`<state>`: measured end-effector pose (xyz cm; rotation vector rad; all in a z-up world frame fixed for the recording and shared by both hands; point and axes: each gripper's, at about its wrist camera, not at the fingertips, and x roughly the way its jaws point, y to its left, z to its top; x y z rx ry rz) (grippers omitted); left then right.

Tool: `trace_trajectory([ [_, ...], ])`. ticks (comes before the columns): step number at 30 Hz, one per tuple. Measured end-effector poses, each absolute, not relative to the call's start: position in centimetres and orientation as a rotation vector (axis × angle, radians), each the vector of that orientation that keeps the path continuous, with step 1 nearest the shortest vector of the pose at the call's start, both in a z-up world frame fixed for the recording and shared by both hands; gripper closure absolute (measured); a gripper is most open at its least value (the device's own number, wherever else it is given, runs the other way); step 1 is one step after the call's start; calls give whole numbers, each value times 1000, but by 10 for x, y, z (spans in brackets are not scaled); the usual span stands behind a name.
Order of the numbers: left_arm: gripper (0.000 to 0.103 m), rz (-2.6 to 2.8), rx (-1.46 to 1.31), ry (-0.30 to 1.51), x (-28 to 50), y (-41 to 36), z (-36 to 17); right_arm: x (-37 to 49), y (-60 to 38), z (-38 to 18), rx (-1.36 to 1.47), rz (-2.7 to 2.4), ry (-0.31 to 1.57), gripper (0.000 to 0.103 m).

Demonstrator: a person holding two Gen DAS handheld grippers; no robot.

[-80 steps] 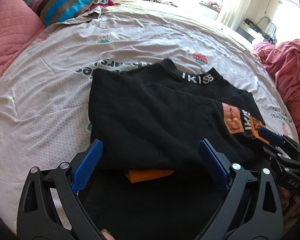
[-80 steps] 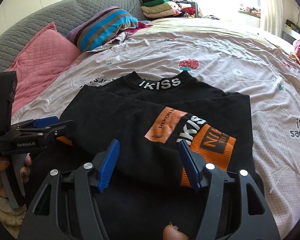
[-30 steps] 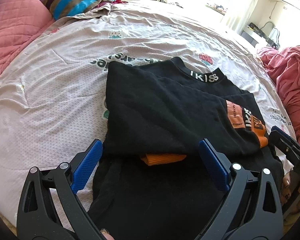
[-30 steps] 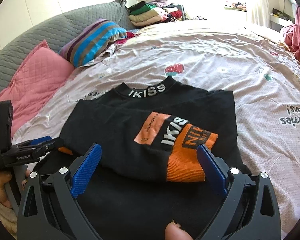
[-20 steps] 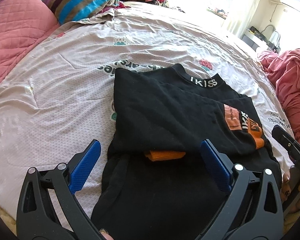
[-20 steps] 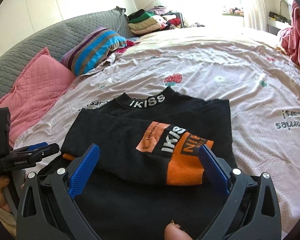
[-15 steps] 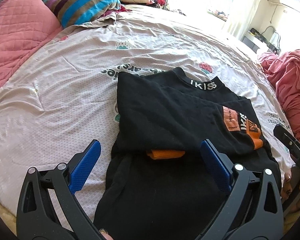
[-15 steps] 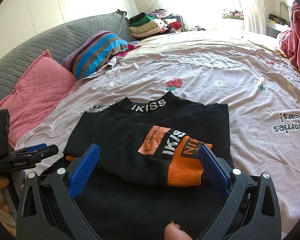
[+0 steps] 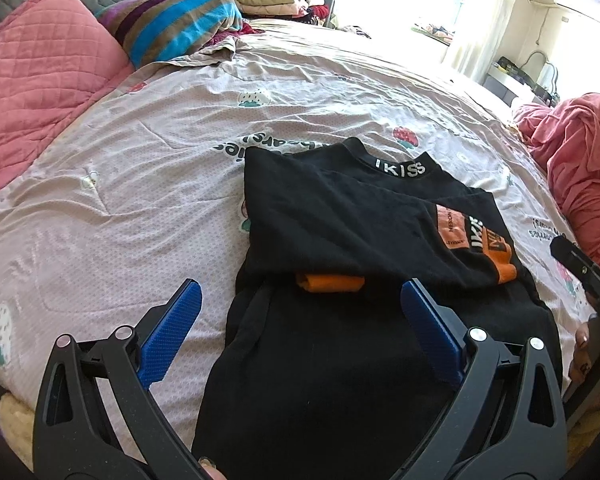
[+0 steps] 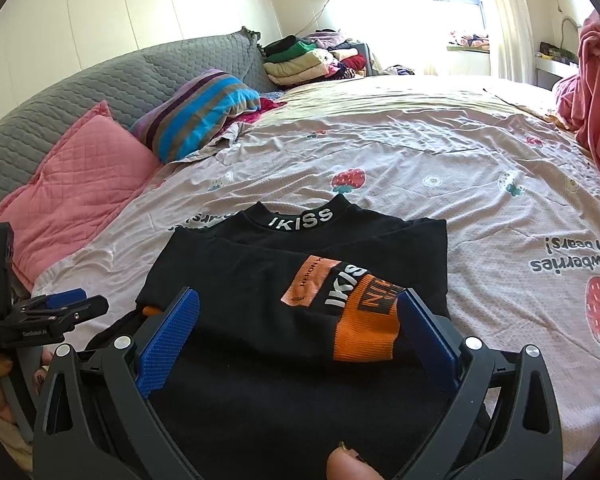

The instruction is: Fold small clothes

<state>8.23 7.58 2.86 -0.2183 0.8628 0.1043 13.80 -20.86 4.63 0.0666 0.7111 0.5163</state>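
Sleeves folded in on the black sweater [image 9: 340, 232], I hover my left claw [image 9: 300, 320] and right claw [image 10: 298, 330] spread apart and empty; next I must pinch its hem at the frame bottom.

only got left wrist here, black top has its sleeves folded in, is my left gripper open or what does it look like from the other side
Observer: From the right wrist view, the left gripper appears nearly closed, hovering left of the black top, holding nothing.
Operator: and the right one
Observer: The right gripper is wide open above the near part of the top, its fingers either side of the orange cuff.
Operator: anything behind the pillows i cant see
Observer: A grey quilted headboard curves behind the pink pillow and the striped pillow, with a pale panelled wall above it.
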Motion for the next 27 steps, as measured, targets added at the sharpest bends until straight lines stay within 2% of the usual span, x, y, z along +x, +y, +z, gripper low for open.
trace_trajectory([
  [27, 10, 143, -153, 911, 24, 70, 16, 98, -220, 46, 14, 563, 750, 5],
])
